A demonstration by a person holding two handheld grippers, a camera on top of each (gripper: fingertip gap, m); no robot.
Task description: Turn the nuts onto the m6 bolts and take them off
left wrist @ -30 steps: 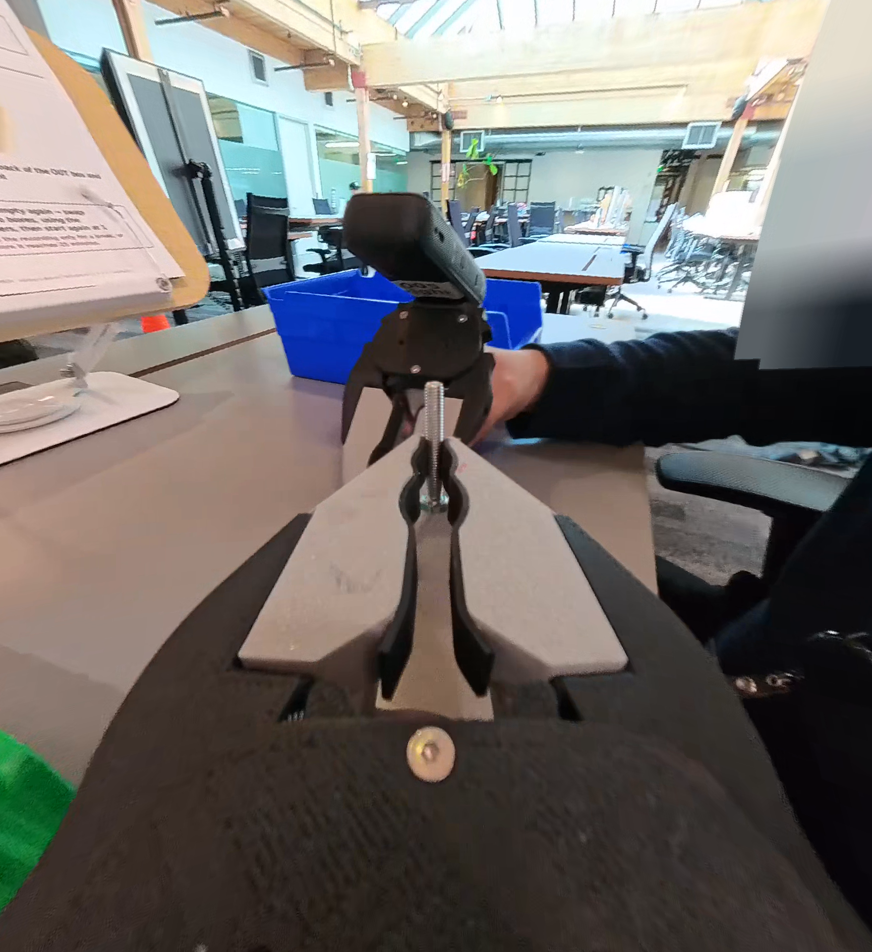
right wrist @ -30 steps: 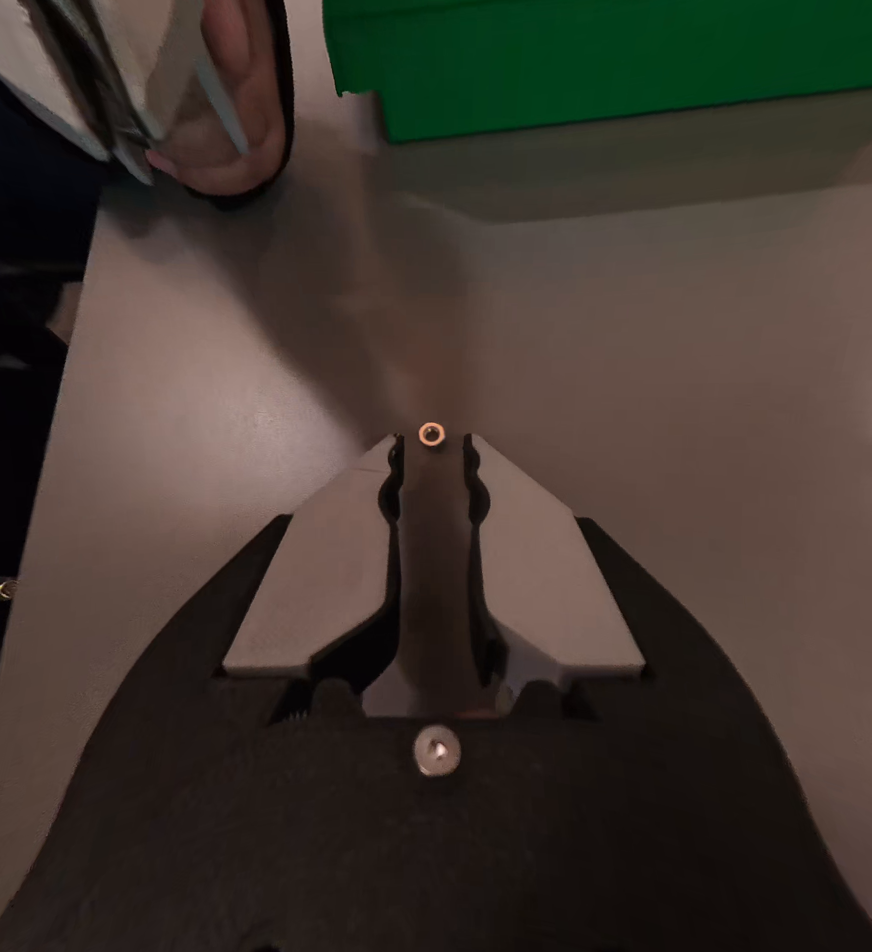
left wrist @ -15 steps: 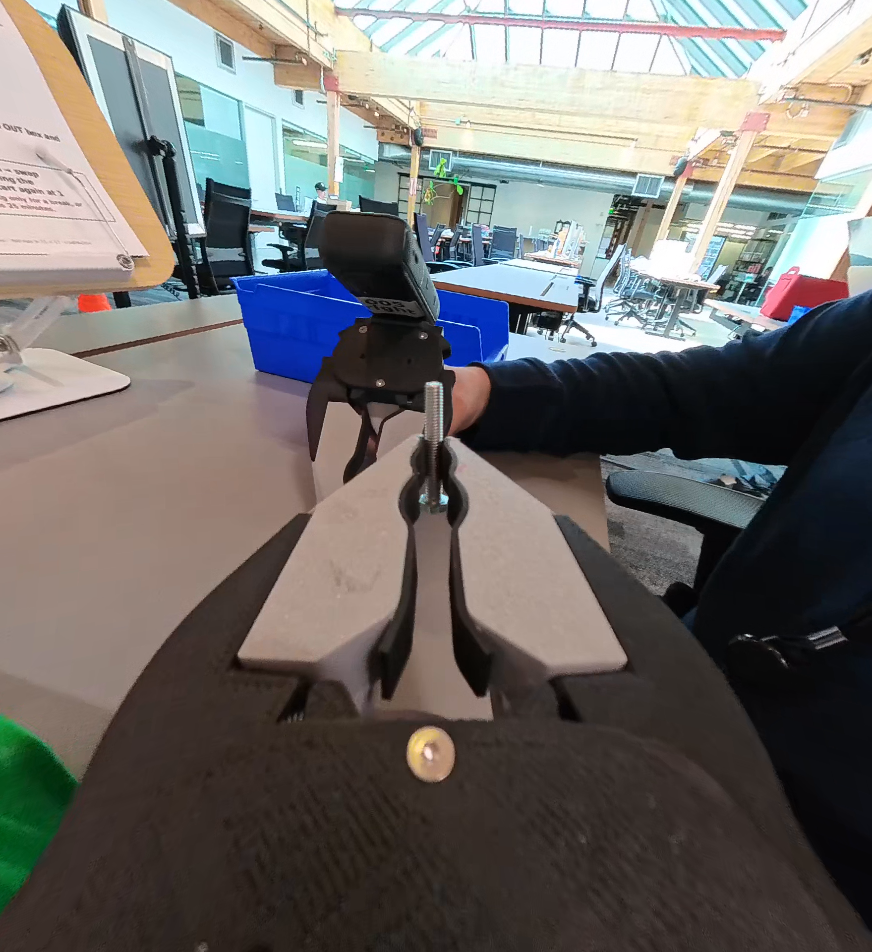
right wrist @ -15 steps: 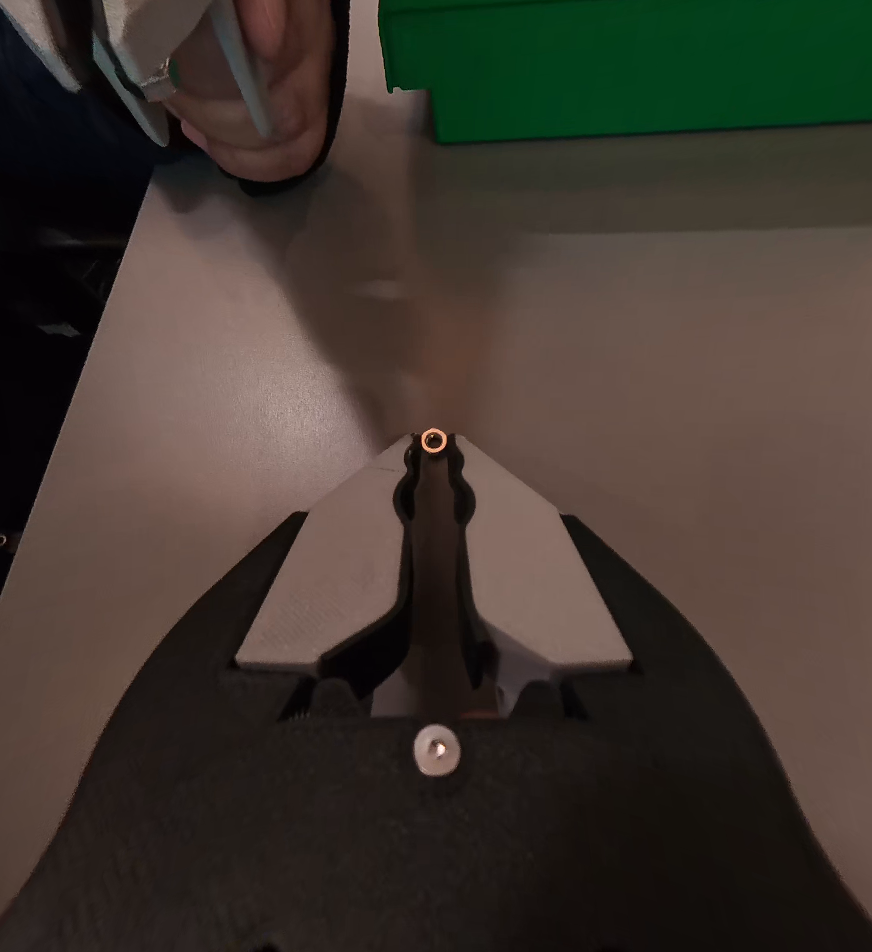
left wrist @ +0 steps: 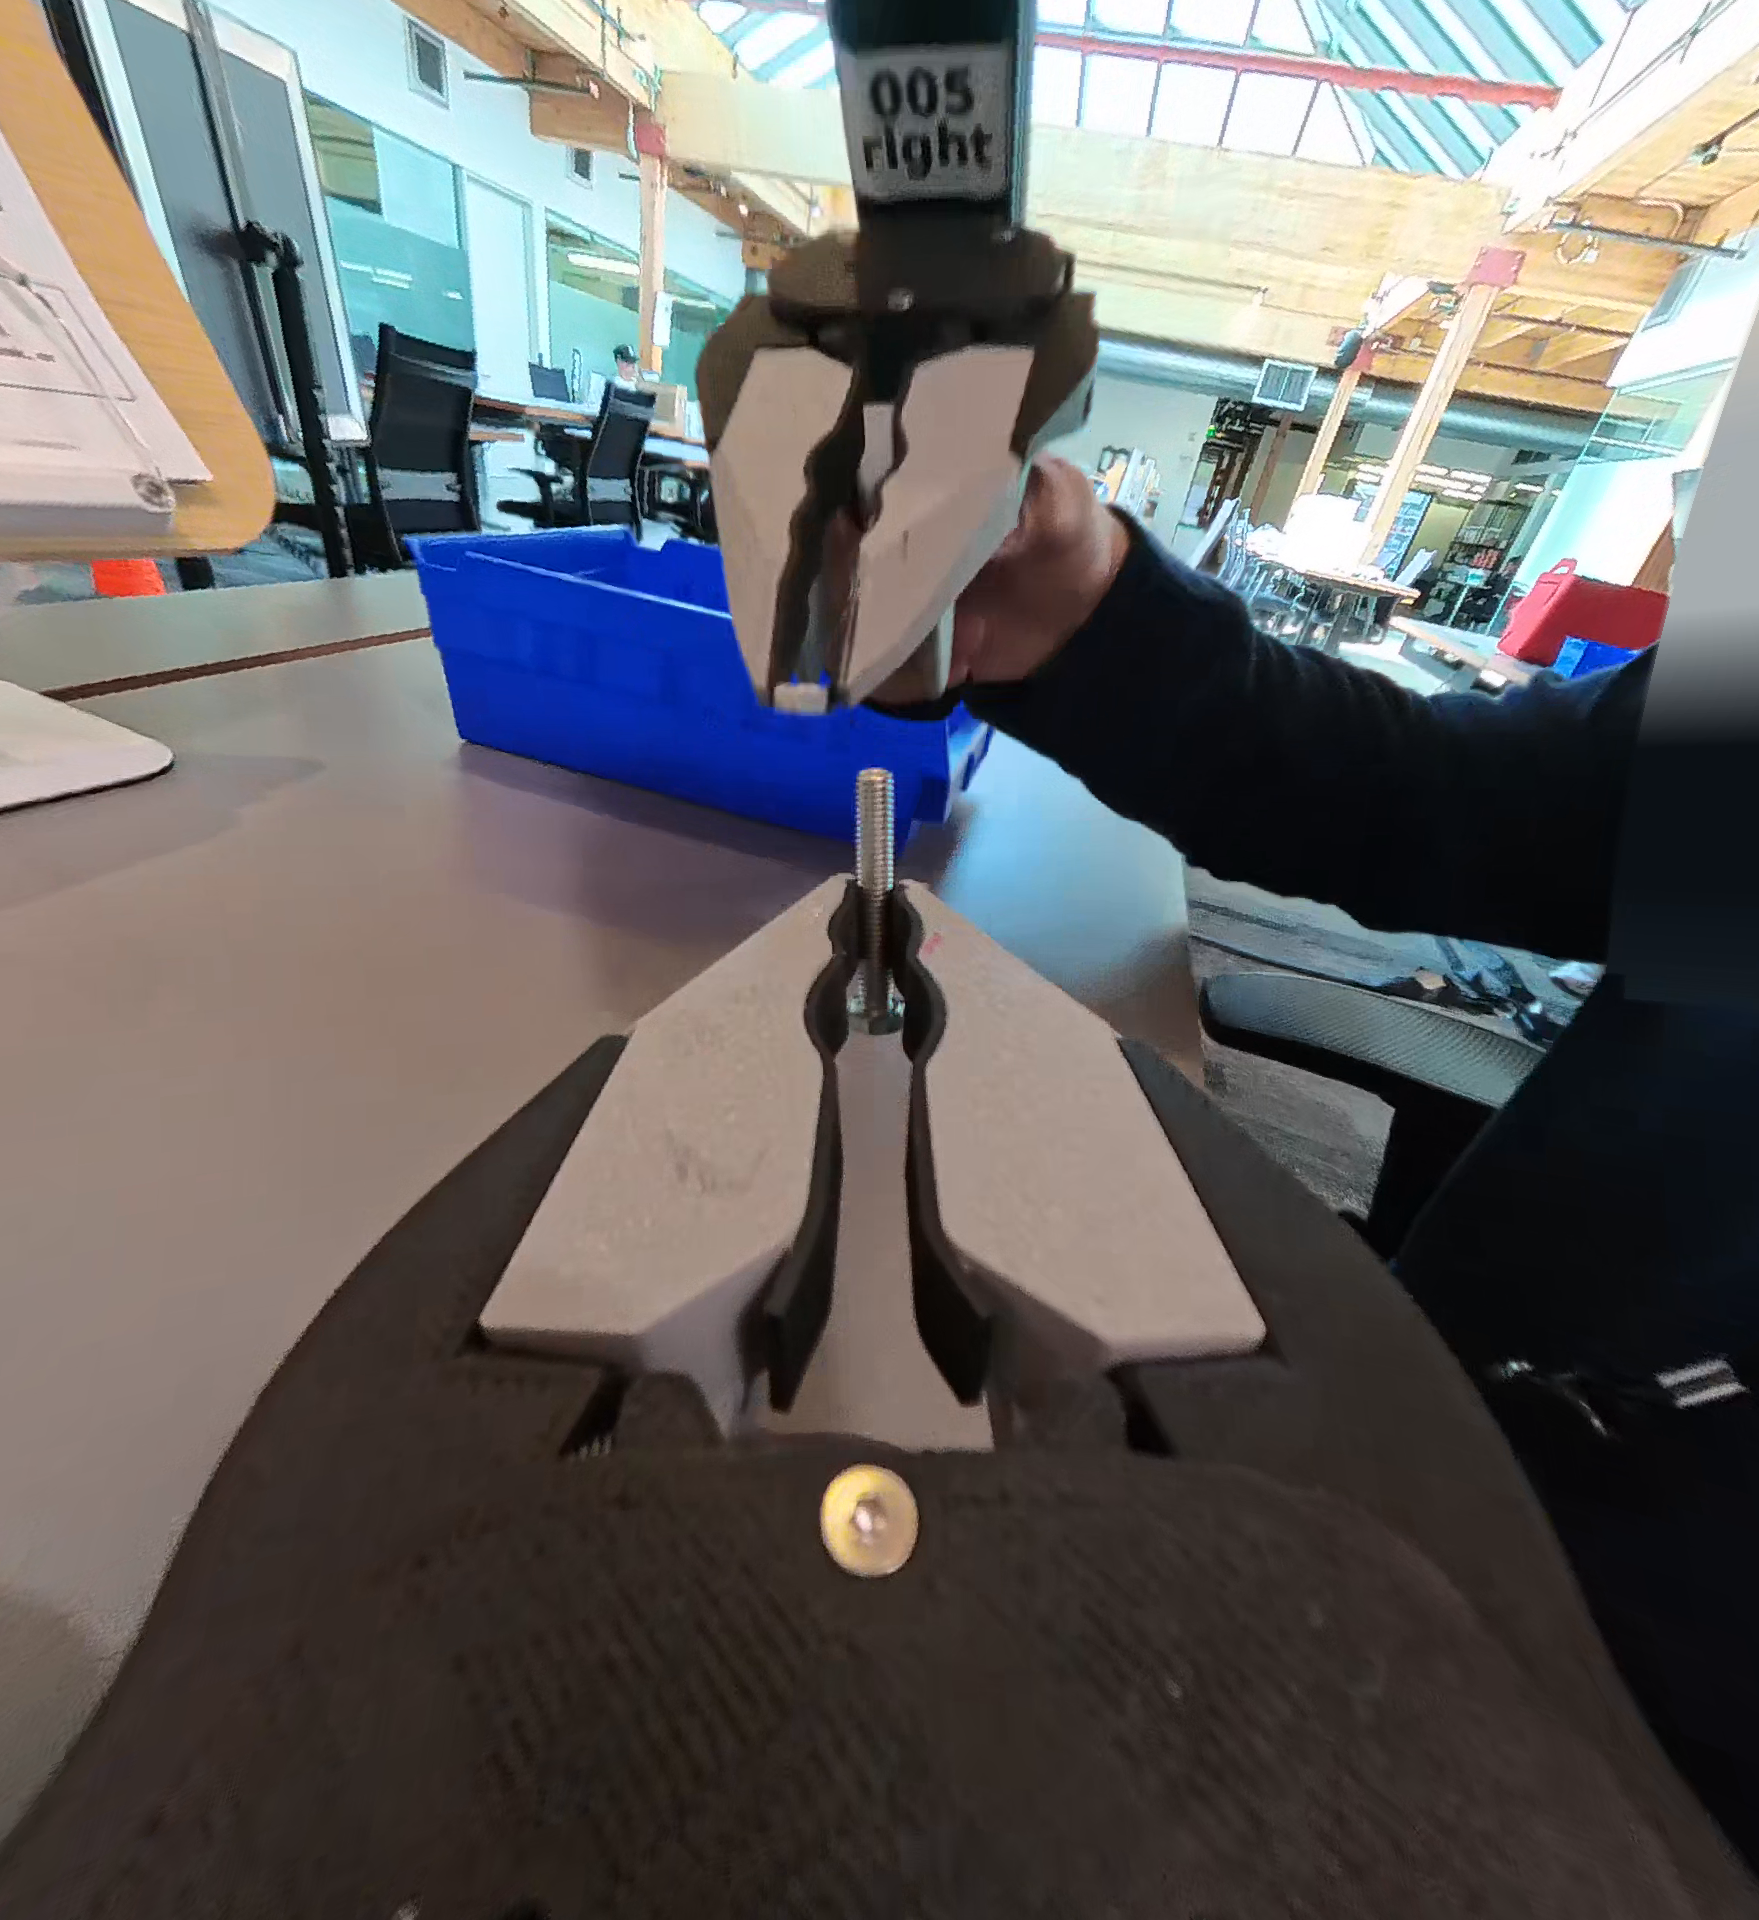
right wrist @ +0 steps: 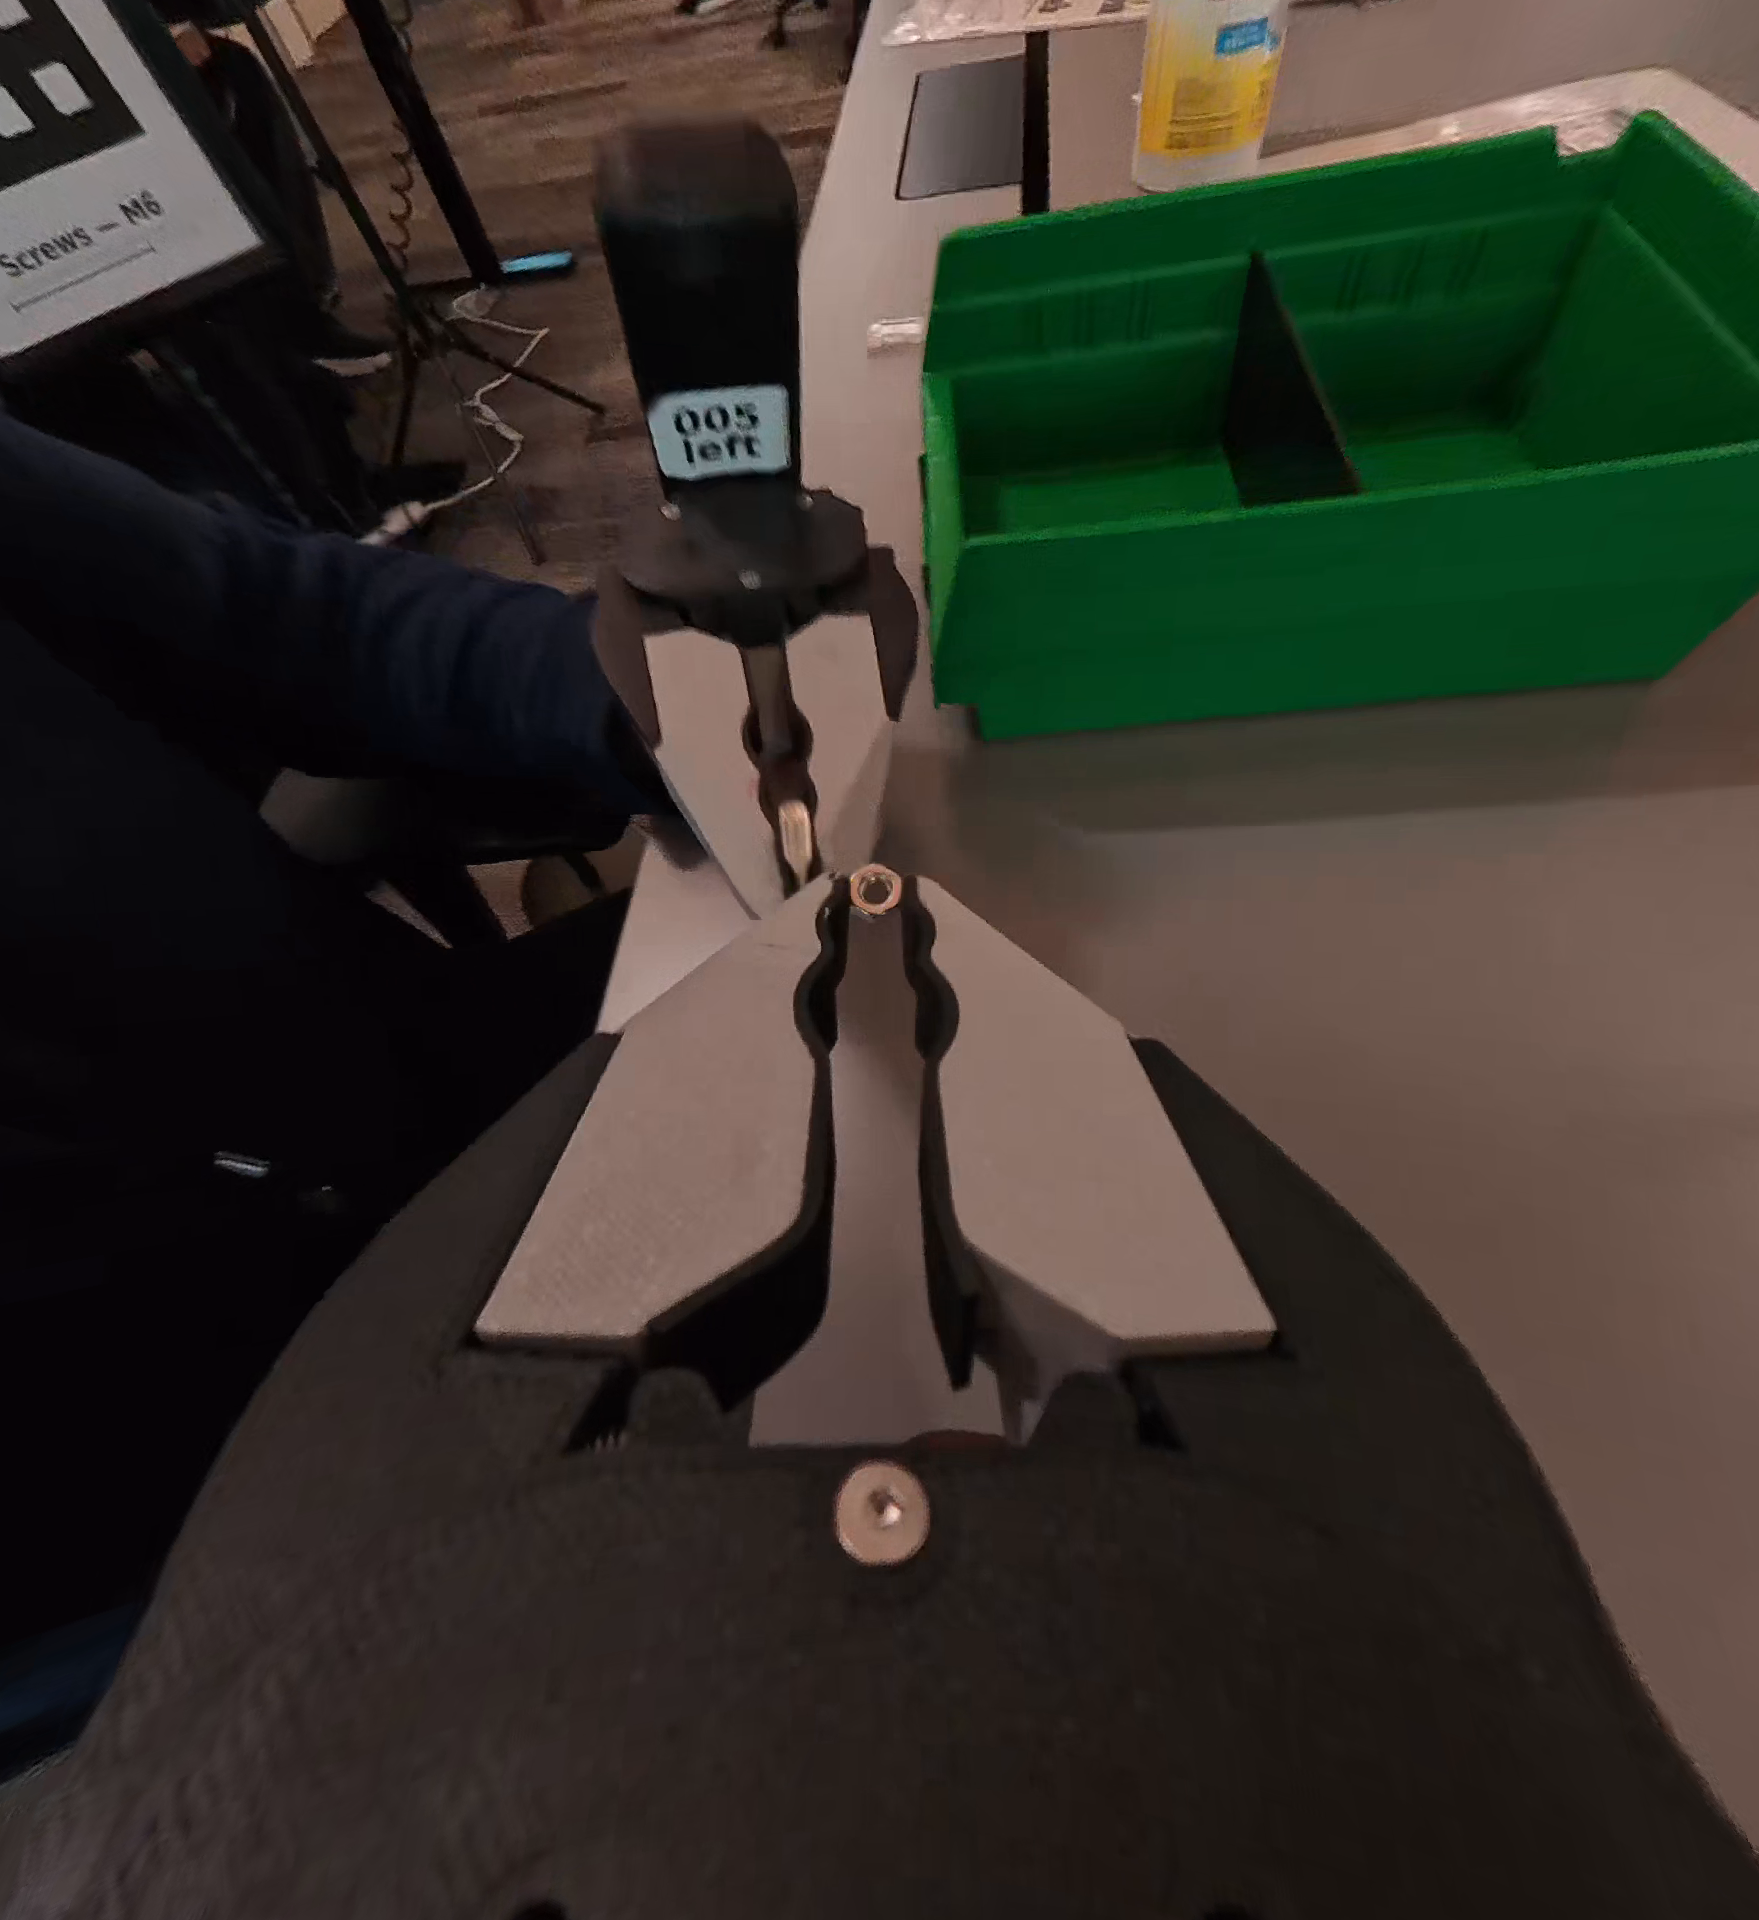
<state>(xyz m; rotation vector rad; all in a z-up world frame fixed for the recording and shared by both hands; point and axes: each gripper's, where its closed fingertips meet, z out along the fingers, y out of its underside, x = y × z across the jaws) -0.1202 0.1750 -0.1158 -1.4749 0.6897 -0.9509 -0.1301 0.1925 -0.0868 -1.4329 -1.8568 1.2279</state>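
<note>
My left gripper (left wrist: pixel 873 914) is shut on a silver M6 bolt (left wrist: pixel 874 831), held upright with its threaded end up and its head between the fingers. My right gripper (right wrist: pixel 876 894) is shut on a small silver nut (right wrist: pixel 876 890) at its fingertips. In the left wrist view the right gripper (left wrist: pixel 807 691) hangs point-down above and just left of the bolt, the nut (left wrist: pixel 800 694) a short gap over the bolt tip. In the right wrist view the left gripper (right wrist: pixel 797 831) points toward me, the bolt (right wrist: pixel 797 834) just left of the nut, apart.
A blue bin (left wrist: pixel 646 665) stands on the grey table (left wrist: pixel 231 987) behind the grippers. A green divided bin (right wrist: pixel 1374 457) stands at the right. A document stand (left wrist: pixel 33 364) is at the far left. A person's dark sleeve (left wrist: pixel 1322 748) reaches in. A spray bottle (right wrist: pixel 1213 83) stands behind the green bin. My two grippers' fingertips are within a few centimetres of each other.
My right gripper closed on the nut lying on the table, lifted it and swung over, now pointing down above the bolt. My left gripper kept holding the bolt upright.
</note>
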